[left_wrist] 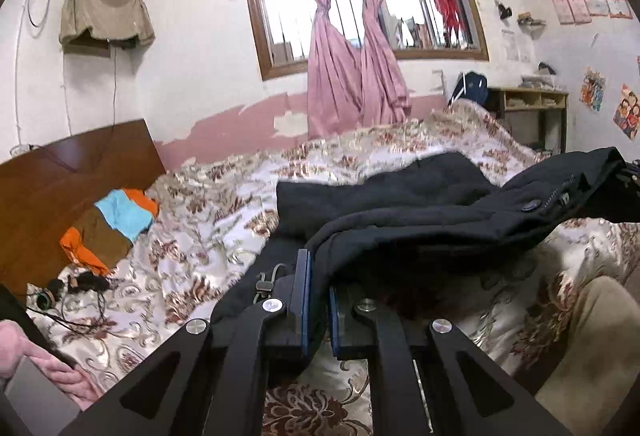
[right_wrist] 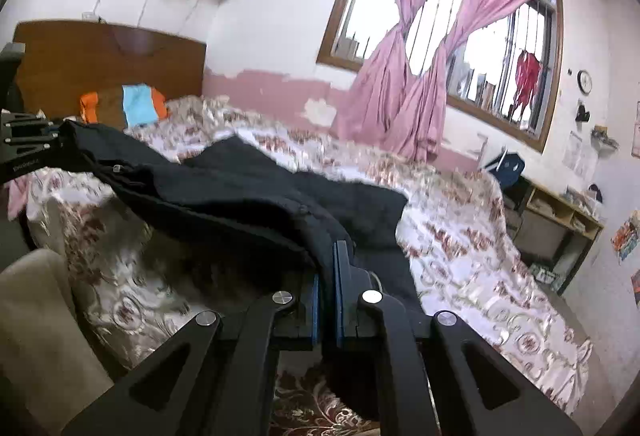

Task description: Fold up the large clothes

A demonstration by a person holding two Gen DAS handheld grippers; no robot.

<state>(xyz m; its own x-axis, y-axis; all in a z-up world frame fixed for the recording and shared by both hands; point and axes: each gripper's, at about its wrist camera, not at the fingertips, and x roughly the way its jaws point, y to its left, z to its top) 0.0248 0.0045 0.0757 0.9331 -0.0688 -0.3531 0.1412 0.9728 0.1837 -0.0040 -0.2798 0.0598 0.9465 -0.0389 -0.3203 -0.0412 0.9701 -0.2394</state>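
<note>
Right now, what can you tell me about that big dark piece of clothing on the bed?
The dark garment looks like thick, near-black fabric, with a round button and a zipper line along one edge. It lies rumpled across the floral bedspread, its near edge lifted off the bed. The left gripper and right gripper each pinch that edge, one at either end.

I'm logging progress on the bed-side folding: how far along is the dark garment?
Done: the dark garment is gripped at two points, by the left gripper and the right gripper, both shut on its near edge. In hand: that edge hangs lifted between them while the far part rests on the floral bedspread. Left: no neat fold shows yet; the cloth lies rumpled, so the folding itself remains.
</note>
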